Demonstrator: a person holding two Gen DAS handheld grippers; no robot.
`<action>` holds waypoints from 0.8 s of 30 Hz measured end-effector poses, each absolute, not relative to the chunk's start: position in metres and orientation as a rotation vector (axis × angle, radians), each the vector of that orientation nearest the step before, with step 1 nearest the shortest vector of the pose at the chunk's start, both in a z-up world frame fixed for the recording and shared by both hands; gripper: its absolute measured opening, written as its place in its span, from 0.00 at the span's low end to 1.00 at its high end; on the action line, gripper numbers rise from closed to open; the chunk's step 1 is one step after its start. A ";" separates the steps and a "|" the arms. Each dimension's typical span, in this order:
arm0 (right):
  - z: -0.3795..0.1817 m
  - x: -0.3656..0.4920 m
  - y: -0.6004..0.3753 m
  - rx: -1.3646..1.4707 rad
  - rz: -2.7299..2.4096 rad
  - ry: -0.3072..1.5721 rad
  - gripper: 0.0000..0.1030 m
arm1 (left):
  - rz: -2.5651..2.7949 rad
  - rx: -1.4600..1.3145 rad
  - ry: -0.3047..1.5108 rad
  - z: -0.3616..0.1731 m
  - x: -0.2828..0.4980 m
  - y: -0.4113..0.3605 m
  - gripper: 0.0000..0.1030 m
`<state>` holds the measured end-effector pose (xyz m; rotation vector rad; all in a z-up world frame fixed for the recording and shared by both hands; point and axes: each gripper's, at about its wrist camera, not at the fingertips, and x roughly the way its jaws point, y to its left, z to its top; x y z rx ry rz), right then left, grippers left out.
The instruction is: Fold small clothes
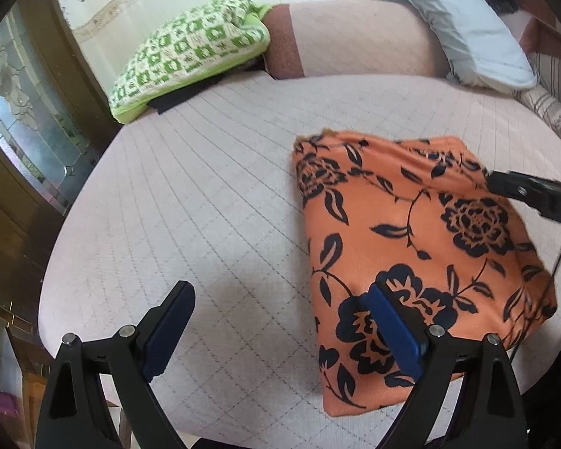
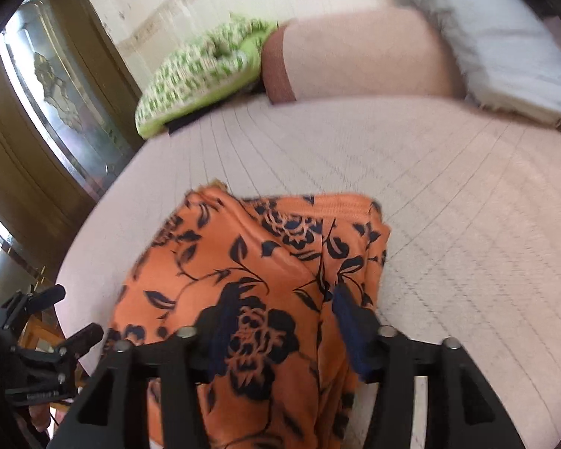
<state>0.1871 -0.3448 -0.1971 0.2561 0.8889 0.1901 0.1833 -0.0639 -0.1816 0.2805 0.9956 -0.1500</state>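
My left tool (image 1: 280, 329) is spread wide, nothing between the pads. Left finger (image 1: 170, 327) hangs over bare bed; right finger (image 1: 394, 331) sits over the near-left part of the orange floral garment (image 1: 411, 247). Can't tell whether that pad touches the cloth or just hovers above it.

My right tool (image 2: 284, 325) is also spread, with the orange floral garment (image 2: 250, 284) under and between the fingers. Both pads are dark blue and look pressed against or just above the fabric; the view is motion-blurred, so contact is unclear. No cloth pinched that I can see. In the left wrist view the right tool (image 1: 535, 194) comes in from the right edge over the garment's far-right side.

The garment lies flat-ish on the bed (image 1: 213, 187), folded into a rough rectangle, navy flower print on orange, near the front-right of the mattress as the left wrist camera sees it. A ridge or fold line runs down it in the right wrist view.

The bed has a pale pink quilted cover with a stitched grid. At the far side: a green-and-white patterned pillow (image 1: 190, 56) on the left with something dark and flat under its edge, a pink bolster (image 1: 355, 41) in the middle, a light blue-grey pillow (image 1: 467, 26) on the right. Brown wood-framed glass door (image 1: 30, 112) off to the left.
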 end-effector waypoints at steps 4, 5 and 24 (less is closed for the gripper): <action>-0.175 0.152 -0.345 0.238 0.158 0.801 0.60 | -0.126 0.268 0.957 -0.161 0.175 -0.061 0.91; -0.170 0.143 -0.345 0.234 0.148 0.784 0.60 | -0.122 0.266 0.943 -0.154 0.172 -0.060 0.91; -0.086 0.046 -0.304 0.155 0.147 0.647 0.62 | -0.068 0.168 0.755 -0.062 0.132 -0.044 0.92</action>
